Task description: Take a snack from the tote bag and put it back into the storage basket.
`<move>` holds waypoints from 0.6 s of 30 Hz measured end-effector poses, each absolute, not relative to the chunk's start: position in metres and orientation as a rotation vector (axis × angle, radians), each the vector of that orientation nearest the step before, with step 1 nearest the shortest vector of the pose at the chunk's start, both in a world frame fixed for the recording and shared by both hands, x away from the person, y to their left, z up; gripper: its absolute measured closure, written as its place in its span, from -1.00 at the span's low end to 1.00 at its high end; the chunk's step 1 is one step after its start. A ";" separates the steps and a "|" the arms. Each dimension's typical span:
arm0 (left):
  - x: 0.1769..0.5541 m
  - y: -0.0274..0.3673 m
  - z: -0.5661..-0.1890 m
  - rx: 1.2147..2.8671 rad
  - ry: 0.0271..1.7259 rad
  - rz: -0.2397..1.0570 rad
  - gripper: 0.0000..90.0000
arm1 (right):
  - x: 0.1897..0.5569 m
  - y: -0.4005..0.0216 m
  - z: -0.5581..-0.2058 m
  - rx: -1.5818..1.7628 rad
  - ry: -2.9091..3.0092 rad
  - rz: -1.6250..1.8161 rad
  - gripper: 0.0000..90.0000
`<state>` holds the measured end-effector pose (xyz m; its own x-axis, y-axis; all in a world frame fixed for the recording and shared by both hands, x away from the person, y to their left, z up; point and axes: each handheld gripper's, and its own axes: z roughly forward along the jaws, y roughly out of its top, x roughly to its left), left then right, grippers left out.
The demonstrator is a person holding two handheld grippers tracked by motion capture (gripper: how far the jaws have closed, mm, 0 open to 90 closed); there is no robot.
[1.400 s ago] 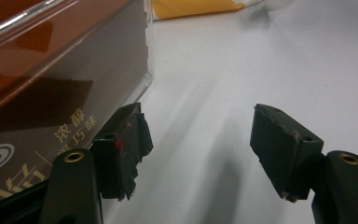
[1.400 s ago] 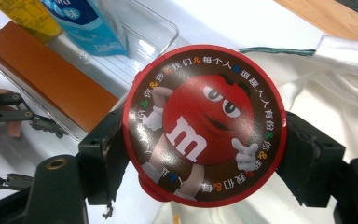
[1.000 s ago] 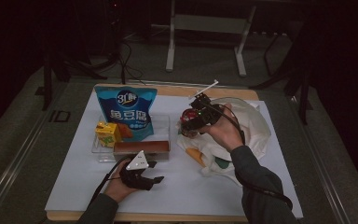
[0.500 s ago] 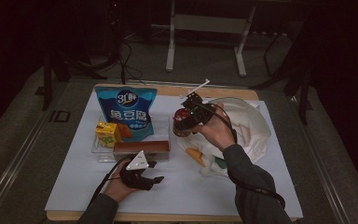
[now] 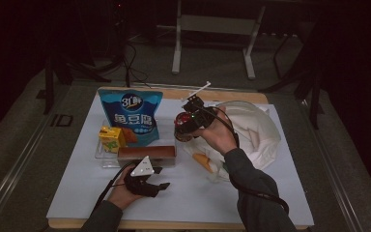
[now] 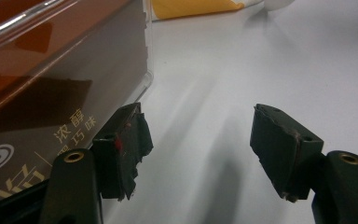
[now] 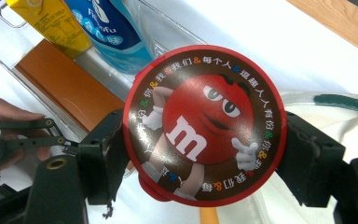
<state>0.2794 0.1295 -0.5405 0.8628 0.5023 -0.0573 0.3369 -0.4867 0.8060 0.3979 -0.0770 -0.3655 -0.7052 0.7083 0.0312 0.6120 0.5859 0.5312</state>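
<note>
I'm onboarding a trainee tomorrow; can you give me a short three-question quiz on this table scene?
1. True or false: the right gripper is shut on the round M&M's tub.
2. What lies between the left gripper's jaws? A) brown chocolate box B) nothing C) yellow juice carton
3. Which item stands tallest in the clear tray?

Key
1. True.
2. B; the brown chocolate box sits just outside one jaw.
3. The blue fish tofu snack bag.

The round red M&M's tub (image 7: 205, 126), its lid showing a red cartoon candy, hangs tilted above the table's middle, right of the blue snack bag (image 5: 131, 116).
</note>
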 end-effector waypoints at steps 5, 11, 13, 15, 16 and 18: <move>0.279 0.129 -0.541 2.125 0.608 0.231 -0.23 | 0.399 -0.072 -0.367 1.105 2.633 0.774 -0.43; 0.279 0.129 -0.541 2.125 0.606 0.234 -0.23 | 0.398 -0.065 -0.368 1.100 2.638 0.777 -0.43; 0.279 0.129 -0.541 2.125 0.606 0.233 -0.23 | 0.397 -0.062 -0.368 1.098 2.641 0.779 -0.43; 0.279 0.129 -0.540 2.126 0.606 0.233 -0.23 | 0.397 -0.060 -0.369 1.095 2.645 0.781 -0.43; 0.279 0.129 -0.540 2.126 0.606 0.234 -0.23 | 0.397 -0.059 -0.370 1.096 2.647 0.781 -0.43; 0.279 0.129 -0.540 2.126 0.605 0.234 -0.23 | 0.397 -0.057 -0.371 1.093 2.650 0.788 -0.43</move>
<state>0.2789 0.1293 -0.5405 0.8629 0.5024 -0.0545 0.3348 -0.4876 0.8063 0.3966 -0.0571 -0.3709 -0.7175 0.6952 0.0440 0.6062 0.5920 0.5311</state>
